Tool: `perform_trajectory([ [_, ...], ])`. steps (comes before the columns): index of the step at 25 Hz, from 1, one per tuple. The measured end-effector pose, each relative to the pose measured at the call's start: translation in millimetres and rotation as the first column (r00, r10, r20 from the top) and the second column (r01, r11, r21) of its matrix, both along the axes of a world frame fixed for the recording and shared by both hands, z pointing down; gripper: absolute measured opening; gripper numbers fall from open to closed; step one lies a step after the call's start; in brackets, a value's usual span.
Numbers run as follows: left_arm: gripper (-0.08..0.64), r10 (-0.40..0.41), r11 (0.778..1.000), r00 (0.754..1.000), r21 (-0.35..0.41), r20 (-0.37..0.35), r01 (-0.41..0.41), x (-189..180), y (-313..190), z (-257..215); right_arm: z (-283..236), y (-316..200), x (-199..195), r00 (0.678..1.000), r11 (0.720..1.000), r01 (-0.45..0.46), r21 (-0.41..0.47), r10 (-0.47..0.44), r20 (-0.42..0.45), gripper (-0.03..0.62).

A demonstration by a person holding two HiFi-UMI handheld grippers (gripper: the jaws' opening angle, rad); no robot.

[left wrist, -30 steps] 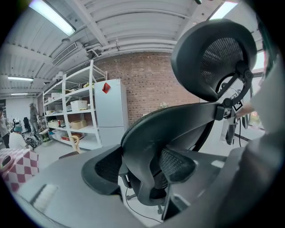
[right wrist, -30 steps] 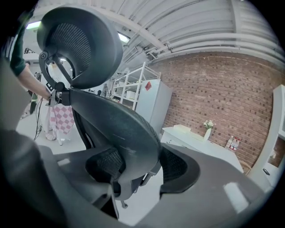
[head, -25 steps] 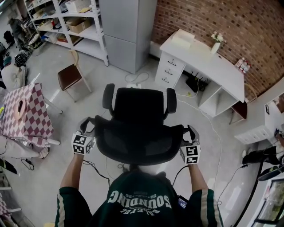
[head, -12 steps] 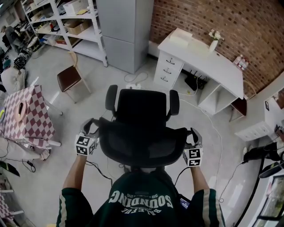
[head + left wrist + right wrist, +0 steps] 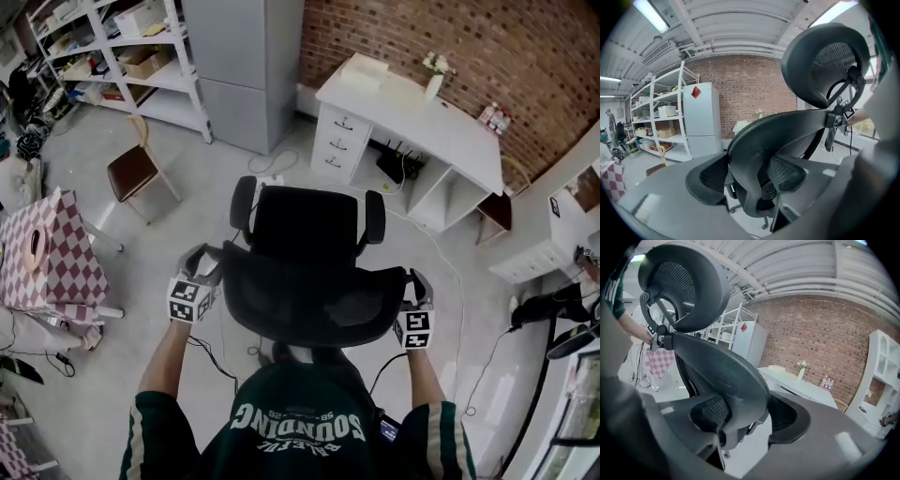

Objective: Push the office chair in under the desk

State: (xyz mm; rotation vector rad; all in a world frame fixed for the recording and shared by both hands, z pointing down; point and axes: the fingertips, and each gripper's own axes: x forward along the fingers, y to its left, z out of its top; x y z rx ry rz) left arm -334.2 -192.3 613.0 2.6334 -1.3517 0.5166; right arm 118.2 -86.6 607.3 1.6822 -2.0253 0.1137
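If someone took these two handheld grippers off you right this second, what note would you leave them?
Left gripper: shut on the office chair, at the left edge of its backrest.
Right gripper: shut on the backrest's right edge.
The chair stands on open floor, seat toward the white desk, well short of it.
Done: chair gripped on both sides.
Left: roll it forward into the desk's open bay, right of the drawers.
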Motion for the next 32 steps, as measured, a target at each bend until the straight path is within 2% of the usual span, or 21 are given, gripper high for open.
perform_trajectory([
  [13,0.258,0.156,0.988,0.988,-0.002,0.021,-0.156,87,-38,5,3,27,67,0.987,0.987,-0.159,-0.01,0.159,-0.005,0.25],
  [32,0.258,0.279,0.96,0.96,-0.003,0.014,-0.279,172,-77,2,1,43,128,0.95,0.951,-0.311,-0.005,0.311,-0.011,0.25],
])
